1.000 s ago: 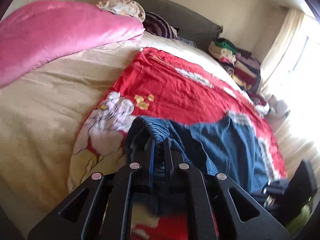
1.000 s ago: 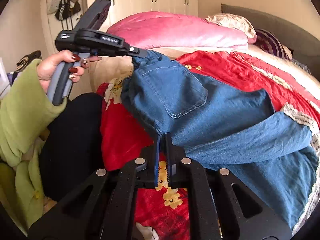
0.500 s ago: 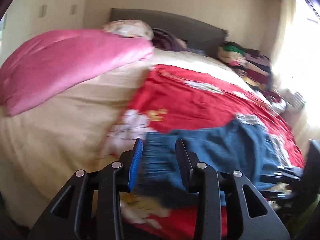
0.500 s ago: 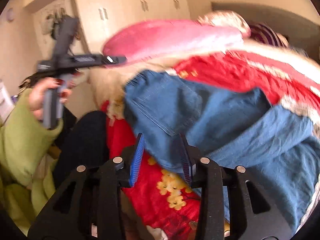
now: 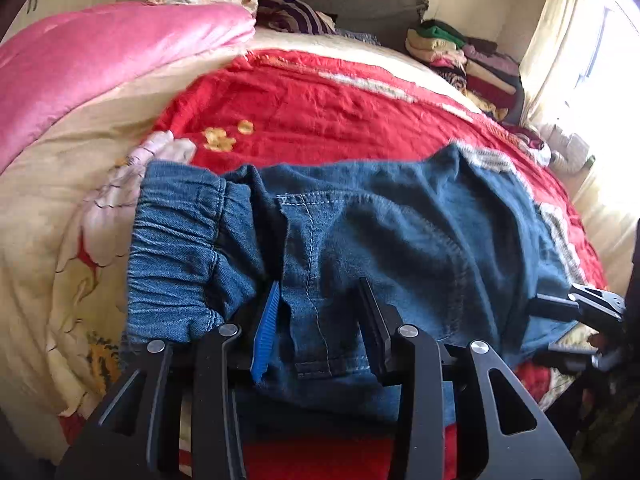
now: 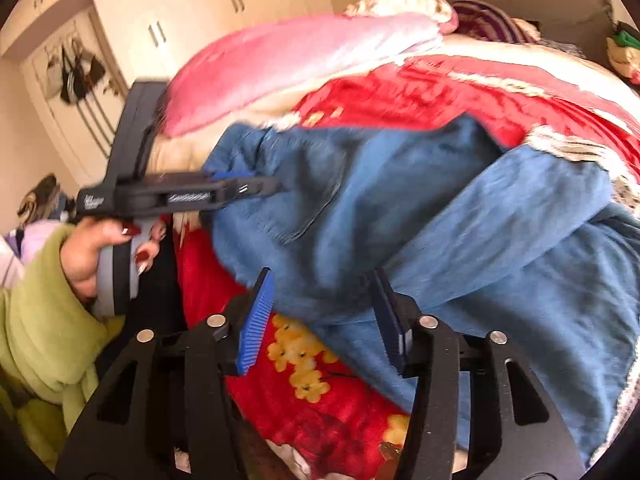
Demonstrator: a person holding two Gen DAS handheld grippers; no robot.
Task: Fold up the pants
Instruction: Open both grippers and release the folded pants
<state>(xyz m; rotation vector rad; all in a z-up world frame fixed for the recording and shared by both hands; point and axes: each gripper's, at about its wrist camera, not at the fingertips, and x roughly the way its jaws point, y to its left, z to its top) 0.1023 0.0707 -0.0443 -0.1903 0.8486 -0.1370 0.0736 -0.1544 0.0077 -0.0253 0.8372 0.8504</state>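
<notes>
Blue denim pants (image 5: pixel 400 232) lie bunched on the red floral blanket (image 5: pixel 340 112), elastic waistband at the left, legs running right. My left gripper (image 5: pixel 320 316) is open, its fingers straddling the waist fabric near the front edge. In the right wrist view the pants (image 6: pixel 440 216) lie across the blanket (image 6: pixel 320 392). My right gripper (image 6: pixel 324 316) is open just in front of the pants' near edge, holding nothing. The left gripper also shows in the right wrist view (image 6: pixel 276 186), at the waistband, held by a hand in a green sleeve (image 6: pixel 48 320).
A pink quilt (image 5: pixel 100 60) lies at the far left of the bed, over a cream sheet (image 5: pixel 52 208). Pillows (image 5: pixel 288 12) sit by the dark headboard. A stack of folded clothes (image 5: pixel 460 56) stands at the back right. Wardrobe doors (image 6: pixel 192 12) are behind.
Both grippers were shut on the pants' waist a second ago and have opened. The pants have dropped onto the blanket and both grippers have moved in low over them.
</notes>
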